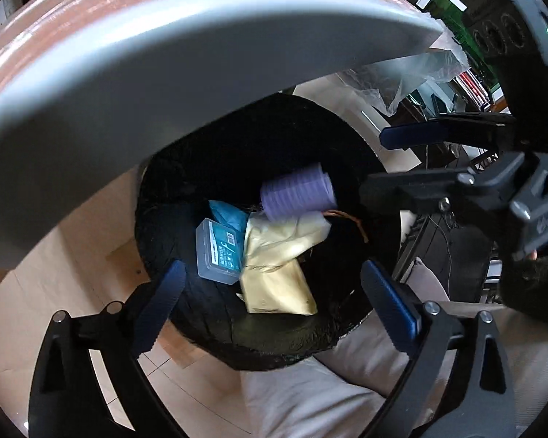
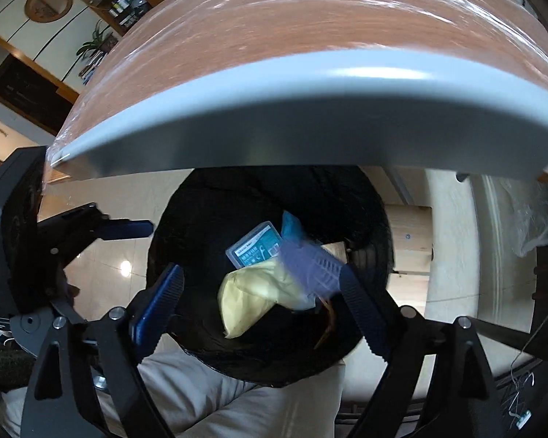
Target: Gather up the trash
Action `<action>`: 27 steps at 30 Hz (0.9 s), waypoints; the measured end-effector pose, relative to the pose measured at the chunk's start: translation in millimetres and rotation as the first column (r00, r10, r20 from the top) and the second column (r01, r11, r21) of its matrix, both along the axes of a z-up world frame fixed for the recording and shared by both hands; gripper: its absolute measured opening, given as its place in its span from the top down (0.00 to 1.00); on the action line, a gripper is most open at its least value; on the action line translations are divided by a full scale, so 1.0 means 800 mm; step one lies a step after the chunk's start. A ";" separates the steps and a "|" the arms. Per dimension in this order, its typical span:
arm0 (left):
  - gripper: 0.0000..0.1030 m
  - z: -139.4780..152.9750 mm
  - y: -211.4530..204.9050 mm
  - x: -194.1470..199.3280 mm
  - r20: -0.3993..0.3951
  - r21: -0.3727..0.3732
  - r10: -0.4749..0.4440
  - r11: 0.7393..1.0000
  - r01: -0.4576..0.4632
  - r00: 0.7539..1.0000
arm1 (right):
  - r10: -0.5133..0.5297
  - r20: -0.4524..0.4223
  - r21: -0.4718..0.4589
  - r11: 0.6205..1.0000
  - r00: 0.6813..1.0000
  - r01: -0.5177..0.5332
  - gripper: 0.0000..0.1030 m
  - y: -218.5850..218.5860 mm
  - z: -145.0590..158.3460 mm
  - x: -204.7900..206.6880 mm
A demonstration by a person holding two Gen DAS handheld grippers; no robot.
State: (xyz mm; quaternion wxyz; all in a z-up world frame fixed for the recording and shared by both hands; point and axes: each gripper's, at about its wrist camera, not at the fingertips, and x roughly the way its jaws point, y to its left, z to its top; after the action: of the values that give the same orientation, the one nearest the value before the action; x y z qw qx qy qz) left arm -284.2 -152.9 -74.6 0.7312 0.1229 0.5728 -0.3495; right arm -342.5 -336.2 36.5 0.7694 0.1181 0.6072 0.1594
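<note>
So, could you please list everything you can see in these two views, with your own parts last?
Bin: one, black-lined, on the floor below the table edge, open.
Ribbed cylinder: one, lilac, blurred, over the bin mouth near the right fingers; not clearly gripped.
Pouch: one, pale yellow, crumpled, inside the bin.
Small case: one, clear with teal label, inside the bin beside the pouch.
Blue wrapper: one, inside the bin behind the case.
Table: one, reddish top with grey edge, overhanging the bin.
Clear plastic sheet: one, at the table's far end.
Left gripper: fingers apart, empty.
Right gripper: fingers apart.
</note>
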 end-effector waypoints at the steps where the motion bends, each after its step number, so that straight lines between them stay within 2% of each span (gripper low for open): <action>1: 0.05 0.005 0.002 -0.003 0.011 0.003 -0.001 1.000 0.001 1.000 | -0.003 0.000 0.003 1.000 1.000 0.003 0.17 -0.002 0.005 -0.002; 5: 0.05 0.068 0.023 -0.023 0.101 -0.045 -0.019 0.999 0.023 0.995 | 0.011 0.070 -0.003 1.000 0.997 -0.011 0.17 -0.018 0.058 -0.024; 8: 0.05 0.128 0.034 -0.021 0.203 -0.121 0.018 0.993 0.007 0.979 | 0.002 0.191 0.002 1.000 0.982 -0.002 0.16 -0.035 0.121 -0.028; 10: 0.05 0.170 0.047 -0.007 0.295 -0.167 0.087 0.985 -0.038 0.952 | -0.028 0.276 -0.011 0.999 0.961 0.033 0.07 -0.051 0.155 -0.018; 11: 0.01 0.186 0.053 0.004 0.339 -0.182 0.133 0.981 -0.074 0.931 | -0.050 0.321 -0.021 0.998 0.946 0.059 0.04 -0.060 0.170 -0.008; 12: 0.01 0.203 0.063 0.022 0.389 -0.202 0.195 0.972 -0.123 0.900 | -0.075 0.374 -0.028 0.995 0.924 0.092 0.04 -0.072 0.184 0.008; 14: 0.01 0.217 0.079 0.057 0.455 -0.223 0.292 0.952 -0.210 0.841 | -0.104 0.426 -0.056 0.988 0.898 0.141 0.04 -0.091 0.194 0.040; 15: 0.01 0.219 0.088 0.081 0.477 -0.226 0.344 0.937 -0.265 0.809 | -0.113 0.444 -0.089 0.982 0.889 0.169 0.04 -0.102 0.192 0.064; 18: 0.02 0.210 0.114 0.149 0.466 -0.244 0.452 0.892 -0.381 0.760 | -0.170 0.446 -0.126 0.960 0.879 0.250 0.04 -0.142 0.174 0.131; 22: 0.02 0.177 0.145 0.226 0.422 -0.208 0.528 0.848 -0.488 0.737 | -0.257 0.418 -0.161 0.923 0.871 0.350 0.04 -0.192 0.140 0.203; 25: 0.02 0.149 0.168 0.270 0.370 -0.182 0.588 0.805 -0.564 0.720 | -0.256 0.393 -0.218 0.907 0.883 0.360 0.04 -0.217 0.116 0.245; 27: 0.02 0.136 0.179 0.291 0.352 -0.166 0.622 0.777 -0.608 0.699 | -0.245 0.387 -0.247 0.902 0.889 0.355 0.04 -0.223 0.102 0.260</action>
State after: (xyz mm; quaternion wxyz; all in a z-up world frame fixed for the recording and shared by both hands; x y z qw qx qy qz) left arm -51.3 -10.0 34.1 0.9060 -0.0223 0.4177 -0.0643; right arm -134.1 -514.6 117.9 0.8883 0.0591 0.4535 -0.0421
